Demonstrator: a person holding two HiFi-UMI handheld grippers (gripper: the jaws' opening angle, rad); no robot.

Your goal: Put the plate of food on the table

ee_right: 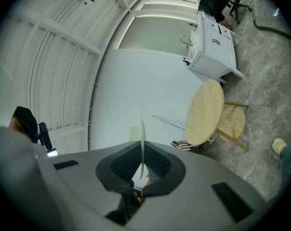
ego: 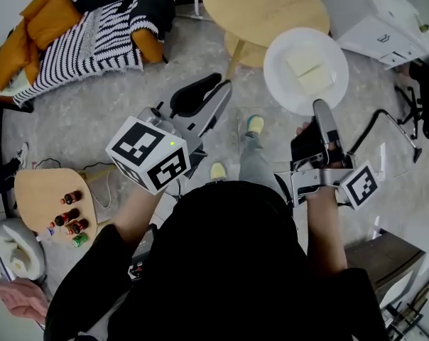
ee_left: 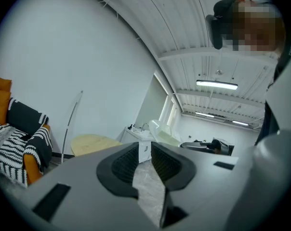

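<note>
I am pinching the near rim of the white plate (ego: pixel 282 85) in my right gripper (ego: pixel 319 107), its jaws pressing together on the thin edge. I am holding the plate level in the air just beside the round wooden table (ego: pixel 261 6), with the pale slabs of food (ego: pixel 309 72) lying on it. My left gripper (ego: pixel 216 94) is pointing out at the left with its jaws spread apart, only grey floor showing between them.

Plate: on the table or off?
Off. The right tool is shut on the rim of the plate, holding it level in the air beside the round table.
</note>
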